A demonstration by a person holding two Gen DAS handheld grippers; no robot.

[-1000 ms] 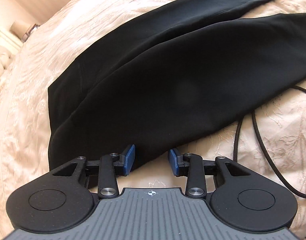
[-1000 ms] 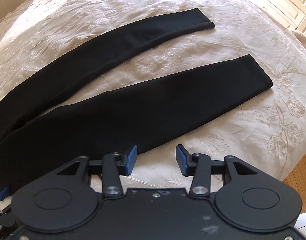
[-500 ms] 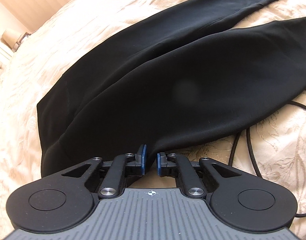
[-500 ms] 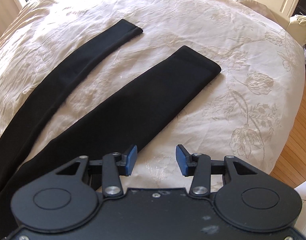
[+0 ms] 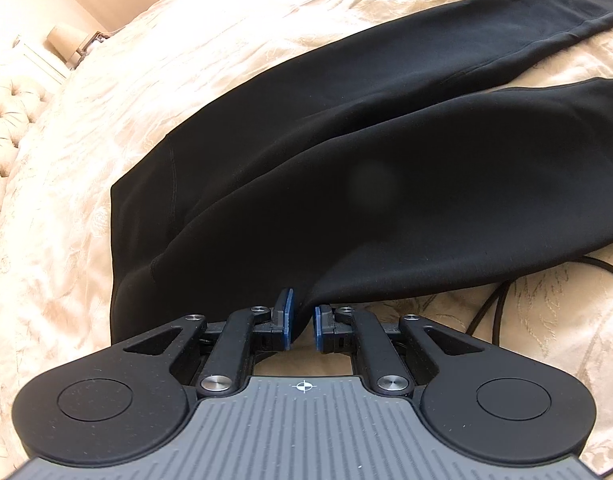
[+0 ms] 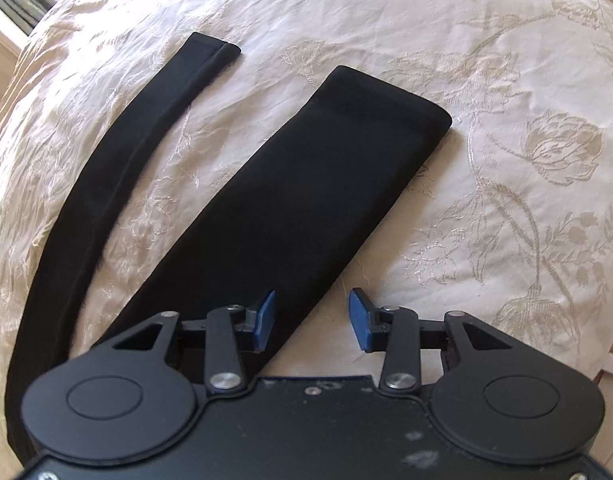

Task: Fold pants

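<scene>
Two pants point(image 6: 290, 216) legs spread apart, flat on bedspread point(image 6: 486, 60)

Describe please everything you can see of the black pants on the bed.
The black pants are of smooth, matte, dark fabric and lie flat on the cream embroidered bedspread. The two legs spread apart in a V; the nearer leg looks wide, the farther one narrow, both with hemmed ends. The left gripper is shut on the edge at the waist end, lifting it a little. The right gripper is closing over the nearer leg's edge, not yet pressing it. A black cable runs beside the fabric.
</scene>
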